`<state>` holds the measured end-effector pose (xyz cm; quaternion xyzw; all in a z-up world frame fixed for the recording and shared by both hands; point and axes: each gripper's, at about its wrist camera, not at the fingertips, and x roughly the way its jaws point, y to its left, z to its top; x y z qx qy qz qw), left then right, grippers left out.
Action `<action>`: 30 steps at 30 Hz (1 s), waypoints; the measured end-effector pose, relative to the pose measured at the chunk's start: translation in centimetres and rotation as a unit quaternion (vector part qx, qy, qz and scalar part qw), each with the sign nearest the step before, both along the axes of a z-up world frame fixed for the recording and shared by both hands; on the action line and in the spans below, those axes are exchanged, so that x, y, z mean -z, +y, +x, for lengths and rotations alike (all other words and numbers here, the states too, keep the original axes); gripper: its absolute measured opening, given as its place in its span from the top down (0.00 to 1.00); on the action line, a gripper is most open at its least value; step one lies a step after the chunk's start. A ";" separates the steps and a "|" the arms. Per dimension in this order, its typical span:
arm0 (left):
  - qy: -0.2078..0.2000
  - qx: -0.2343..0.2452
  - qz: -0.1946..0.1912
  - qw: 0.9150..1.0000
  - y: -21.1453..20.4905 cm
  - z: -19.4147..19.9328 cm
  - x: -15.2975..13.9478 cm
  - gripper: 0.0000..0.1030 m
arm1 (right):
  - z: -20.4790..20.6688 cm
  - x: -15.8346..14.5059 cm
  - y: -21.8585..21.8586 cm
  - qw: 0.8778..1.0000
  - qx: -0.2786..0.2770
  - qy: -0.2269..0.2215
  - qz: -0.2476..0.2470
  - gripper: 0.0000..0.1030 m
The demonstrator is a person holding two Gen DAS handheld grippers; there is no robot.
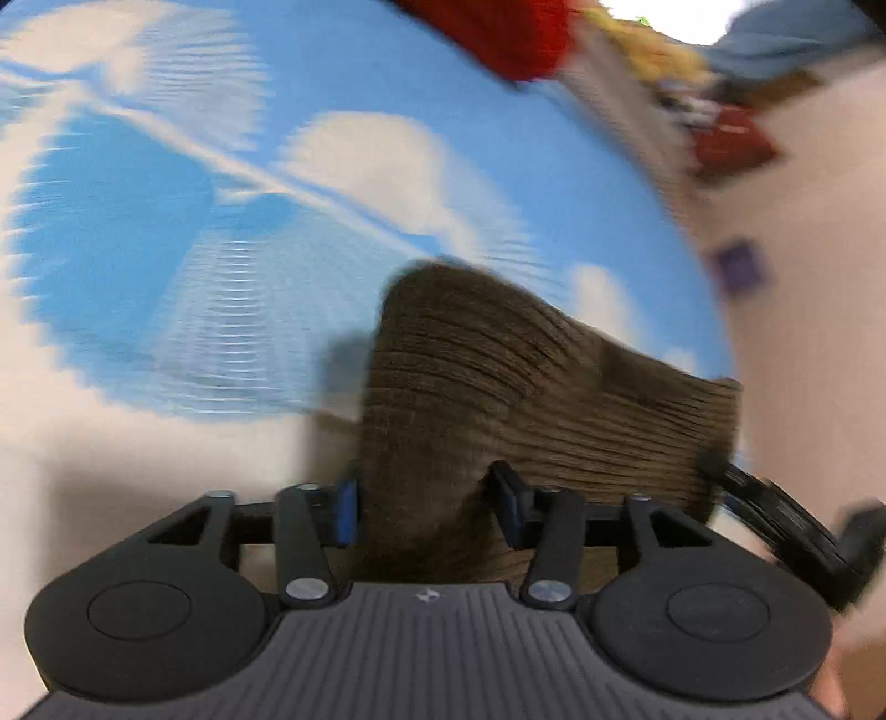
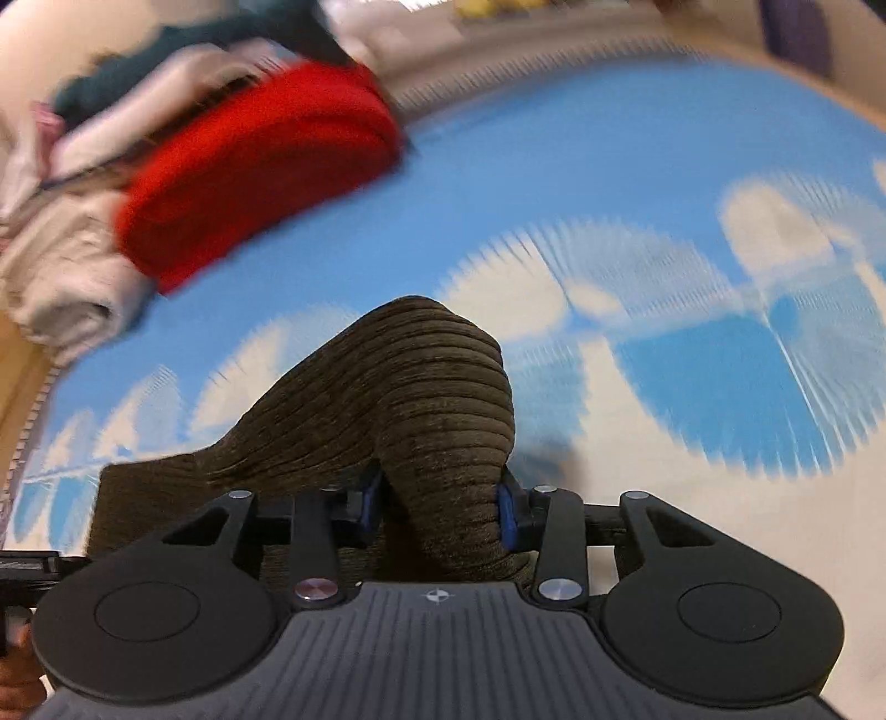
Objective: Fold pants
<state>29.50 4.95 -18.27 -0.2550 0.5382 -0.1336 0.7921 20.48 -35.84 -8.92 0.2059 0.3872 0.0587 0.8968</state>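
Gripping brown pants [image 1: 498,387], both grippers' fingers [image 2: 506,515] half-open.

Smeared by motion blur in both views: blue-and-white mat [image 1: 166,266], its pattern reduced to streaks and combed edges. Cut off at the top edge of the left wrist view: red cloth [image 1: 498,33], only a corner showing. Blurred past telling beside it: yellow, dark-red and purple patches, kind unknown. Hidden behind the gripper body [image 1: 432,626]: lower end of the brown ribbed pants [image 1: 498,376], and whether the blue pads [image 1: 347,509] truly press the fabric. In the right wrist view, pile of pale and dark-green laundry [image 2: 66,266] blurred, cropped at the left edge, pieces not separable.
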 end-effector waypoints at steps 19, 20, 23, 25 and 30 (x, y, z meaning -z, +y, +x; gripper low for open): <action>-0.089 0.191 0.172 0.962 -6.4 -5.2 -4.2 0.47 | -0.2 4.4 -1.6 0.986 -0.014 0.131 -0.102 0.48; -0.074 0.204 0.195 0.956 -6.7 -5.4 -3.1 0.36 | -0.4 4.9 -1.5 0.985 -0.025 0.141 -0.094 0.43; -0.063 0.147 0.202 0.966 -5.1 -5.0 -3.3 0.18 | -1.7 6.1 -2.5 0.981 -0.053 0.183 -0.048 0.28; -0.034 0.080 0.167 0.982 -3.0 -4.8 -3.4 0.18 | -2.6 6.6 -3.2 0.979 -0.062 0.195 -0.020 0.28; 0.070 0.107 0.056 0.990 -3.1 -5.9 0.5 0.37 | -4.4 7.6 -4.0 0.975 -0.076 0.207 0.030 0.29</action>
